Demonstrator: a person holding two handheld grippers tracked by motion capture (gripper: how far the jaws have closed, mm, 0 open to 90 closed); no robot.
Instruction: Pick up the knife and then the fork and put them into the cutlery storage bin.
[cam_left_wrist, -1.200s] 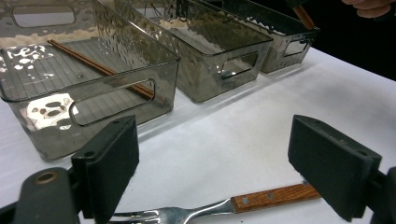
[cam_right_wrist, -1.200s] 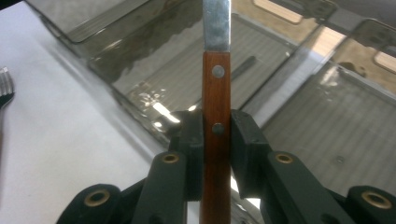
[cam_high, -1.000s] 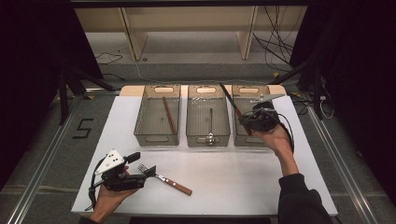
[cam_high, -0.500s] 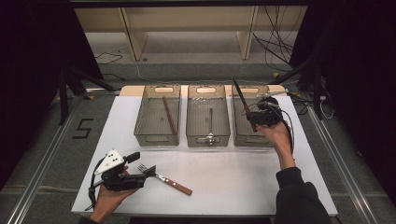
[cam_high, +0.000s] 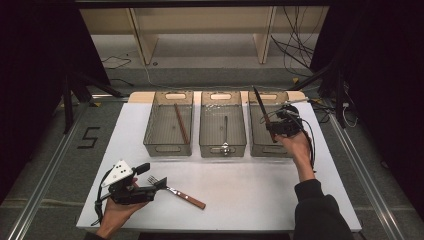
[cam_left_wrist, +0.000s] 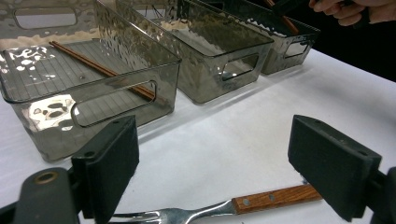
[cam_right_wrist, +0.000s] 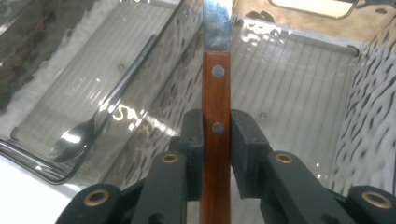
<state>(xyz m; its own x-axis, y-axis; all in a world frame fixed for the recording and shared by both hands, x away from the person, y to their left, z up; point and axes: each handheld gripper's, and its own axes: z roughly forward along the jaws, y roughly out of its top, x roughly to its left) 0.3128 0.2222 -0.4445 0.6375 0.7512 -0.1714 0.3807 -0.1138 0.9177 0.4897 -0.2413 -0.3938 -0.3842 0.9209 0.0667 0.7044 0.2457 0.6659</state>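
A wooden-handled knife (cam_high: 262, 111) hangs over the right-hand bin (cam_high: 261, 148), blade pointing away and up. My right gripper (cam_high: 273, 130) is shut on its handle. In the right gripper view the pads (cam_right_wrist: 192, 140) press both sides of the riveted knife handle (cam_right_wrist: 216, 93) above the ribbed floor of the bin (cam_right_wrist: 299, 93). A wooden-handled fork (cam_high: 181, 194) lies on the white table (cam_high: 260, 195) near the front left. My left gripper (cam_high: 153, 176) is open beside its tines. In the left gripper view the fork (cam_left_wrist: 261, 201) lies low between the wide-apart jaws of that gripper (cam_left_wrist: 215, 149).
Three smoky clear bins stand in a row at the back of the table. A brown chopstick (cam_high: 181, 123) lies in the left bin (cam_high: 167, 149). A metal spoon (cam_high: 225, 135) lies in the middle bin (cam_high: 210, 146). Beyond the table's far edge are cables on the floor.
My right hand has shifted a little to the right and down with the knife, bringing it over the right bin. The left gripper and the fork have not moved.
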